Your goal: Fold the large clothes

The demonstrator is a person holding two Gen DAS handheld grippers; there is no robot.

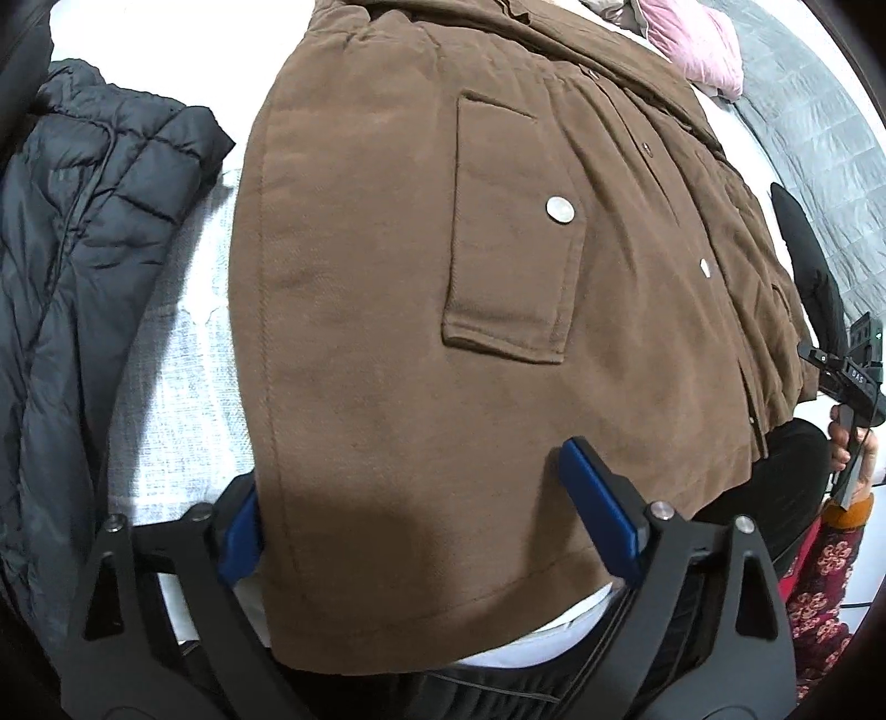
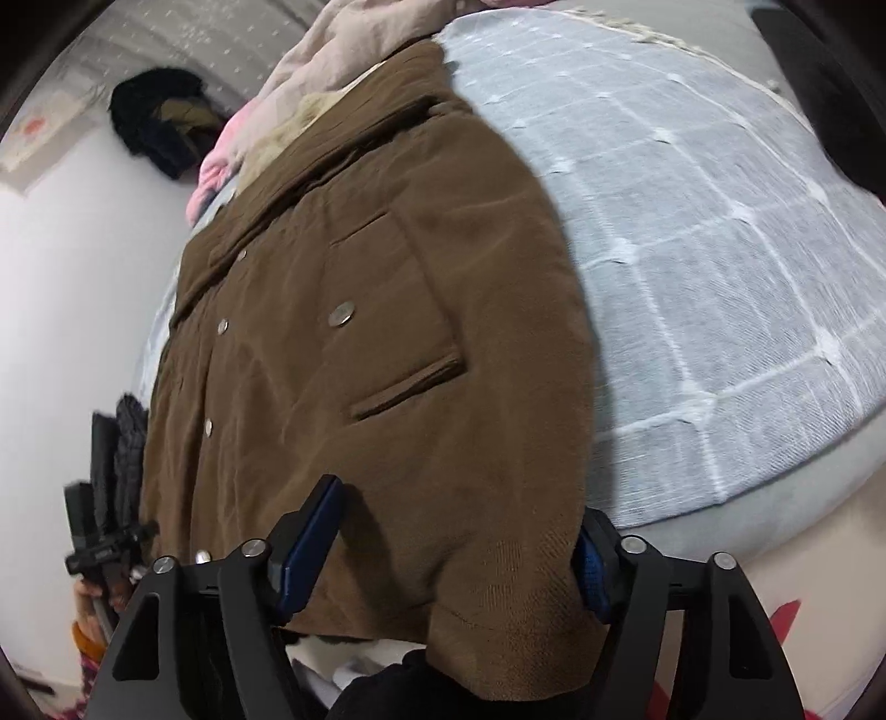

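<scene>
Plainly, the brown button-front cloth coat (image 1: 398, 310) lies spread front-up on the pale blue-grey checked bedspread (image 2: 720, 249), its hem toward both cameras. The left gripper (image 1: 426, 520) stands with jaws wide, the coat's hem corner lying between its blue-padded fingers (image 1: 601, 512); whether they press the cloth I cannot tell. The right gripper (image 2: 457, 554) is likewise spread wide across the other hem corner.

Only the left wrist view shows the black quilted puffer jacket (image 1: 83, 249) at 9 o'clock of the coat, touching its edge or just beside it. Only the right wrist view shows the dark fur-trimmed garment (image 2: 158, 119) hanging on the wall at 11 o'clock. Both show the pink crumpled cloth (image 1: 698, 44) beyond the collar.
</scene>
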